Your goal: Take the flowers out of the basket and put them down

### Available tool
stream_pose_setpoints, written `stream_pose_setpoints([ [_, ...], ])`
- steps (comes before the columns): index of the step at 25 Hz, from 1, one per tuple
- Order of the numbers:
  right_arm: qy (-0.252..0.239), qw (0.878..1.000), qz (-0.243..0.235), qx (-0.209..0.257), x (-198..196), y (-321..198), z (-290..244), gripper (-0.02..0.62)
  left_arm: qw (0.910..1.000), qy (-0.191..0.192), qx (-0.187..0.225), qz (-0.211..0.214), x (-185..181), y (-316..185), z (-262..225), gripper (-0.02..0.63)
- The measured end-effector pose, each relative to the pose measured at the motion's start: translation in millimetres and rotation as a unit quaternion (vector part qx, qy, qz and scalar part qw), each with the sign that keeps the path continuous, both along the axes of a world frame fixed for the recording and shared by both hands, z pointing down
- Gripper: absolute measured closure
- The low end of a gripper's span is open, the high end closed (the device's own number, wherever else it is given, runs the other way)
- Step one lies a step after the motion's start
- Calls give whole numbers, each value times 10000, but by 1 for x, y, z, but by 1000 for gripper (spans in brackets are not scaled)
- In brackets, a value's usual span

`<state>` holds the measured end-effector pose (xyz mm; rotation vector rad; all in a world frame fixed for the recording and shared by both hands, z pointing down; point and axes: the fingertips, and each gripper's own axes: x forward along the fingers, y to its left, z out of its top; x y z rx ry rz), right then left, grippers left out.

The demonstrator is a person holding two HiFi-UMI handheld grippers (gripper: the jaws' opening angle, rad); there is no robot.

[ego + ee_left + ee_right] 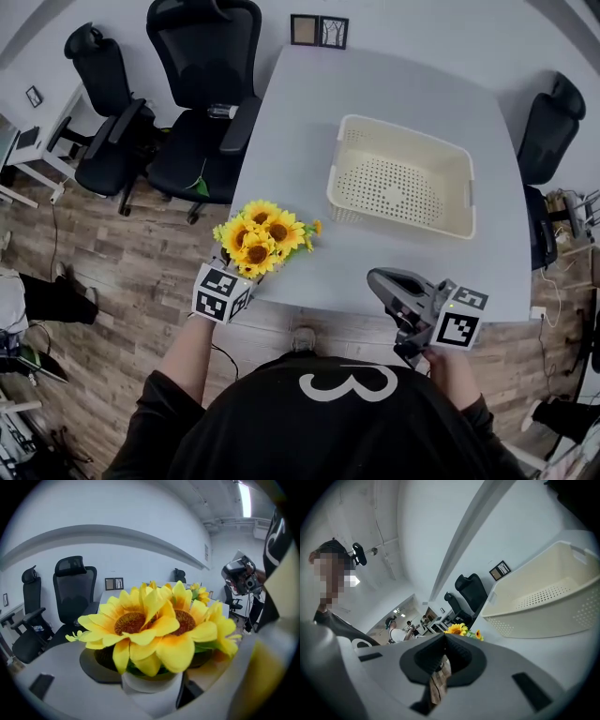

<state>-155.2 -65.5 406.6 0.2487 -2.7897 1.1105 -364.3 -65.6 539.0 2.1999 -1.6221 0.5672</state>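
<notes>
A bunch of yellow sunflowers point(261, 239) in a small white pot point(151, 686) stands on the near left corner of the grey table point(300, 112). My left gripper point(242, 277) reaches in from the table edge, and its jaws stand open on either side of the pot; a dark gap shows at the right jaw. The blooms point(154, 625) fill the left gripper view. The cream perforated basket point(405, 127) sits empty at the table's right half. My right gripper point(373, 276) hovers at the front edge, shut and empty, its pads point(442, 641) meeting at the tip.
Black office chairs point(202, 56) stand along the table's left side, another chair point(553, 122) at the right. Two small picture frames point(319, 30) stand at the far edge. The basket wall point(553, 616) lies right of my right gripper. Wood floor surrounds the table.
</notes>
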Motion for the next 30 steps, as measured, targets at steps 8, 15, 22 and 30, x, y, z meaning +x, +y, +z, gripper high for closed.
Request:
stream_pose_setpoints([
  [8,-27,9999,-8,-123,20,13,3,586,9994,103,-158,-300,-6,22,-2,244],
  [15,217,9992,-151,286,27,20,0,586,9968,361,19,-715,-13,40,-14,235],
  [22,98,9969,-332,713,33,39,-10,584,9928,666,146,-983,-11,71,-27,235],
  [30,12,9941,-706,819,49,74,-16,586,9914,796,668,-790,41,113,-80,236],
])
